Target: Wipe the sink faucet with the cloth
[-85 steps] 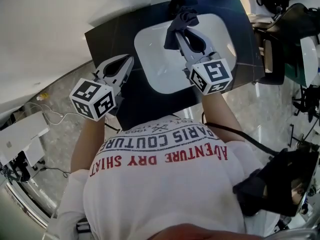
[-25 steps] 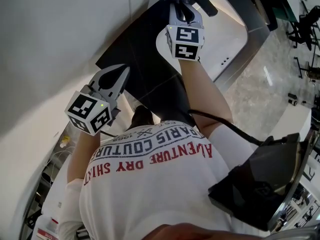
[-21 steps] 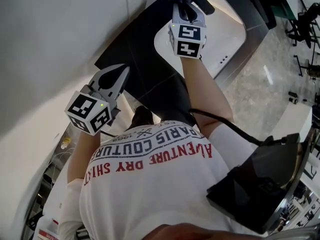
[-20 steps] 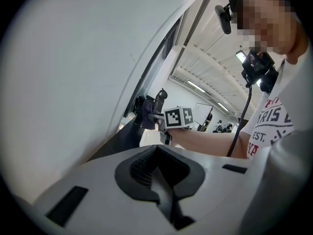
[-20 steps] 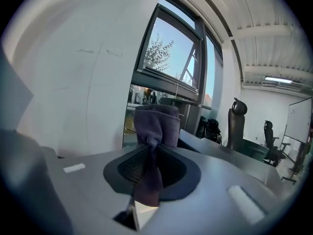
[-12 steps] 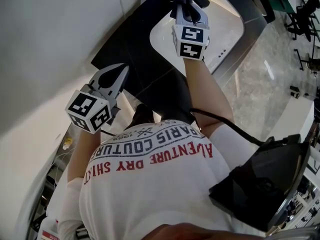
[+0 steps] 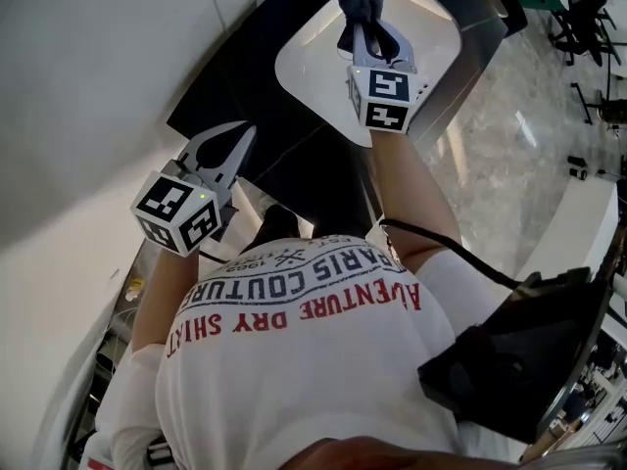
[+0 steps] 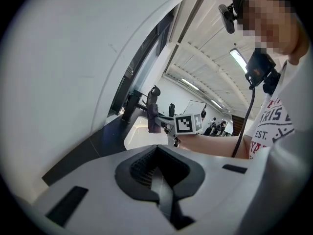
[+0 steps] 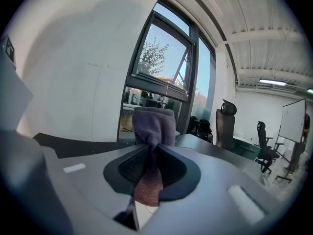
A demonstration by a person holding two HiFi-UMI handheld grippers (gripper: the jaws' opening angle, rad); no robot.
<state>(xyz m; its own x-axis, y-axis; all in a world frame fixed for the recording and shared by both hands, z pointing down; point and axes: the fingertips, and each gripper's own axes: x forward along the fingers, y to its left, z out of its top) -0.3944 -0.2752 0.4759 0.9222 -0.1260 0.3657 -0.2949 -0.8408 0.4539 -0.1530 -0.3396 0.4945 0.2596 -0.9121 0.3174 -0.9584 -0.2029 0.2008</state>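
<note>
Right gripper (image 7: 364, 25) has slid slightly down and right in the head view since half a second ago, with the cloth (image 7: 361, 3) still pinched. Your left gripper (image 7: 233, 137) has hardly shifted.
You hold the purple cloth bunched and clenched between the right jaws, above the back part of the white sink basin (image 7: 313, 76). It's close to the dark faucet (image 8: 131, 106), contact unclear. Your left jaws are pressed together with nothing in them, at the near edge of the dark counter (image 7: 265, 96), well apart from the cloth.
</note>
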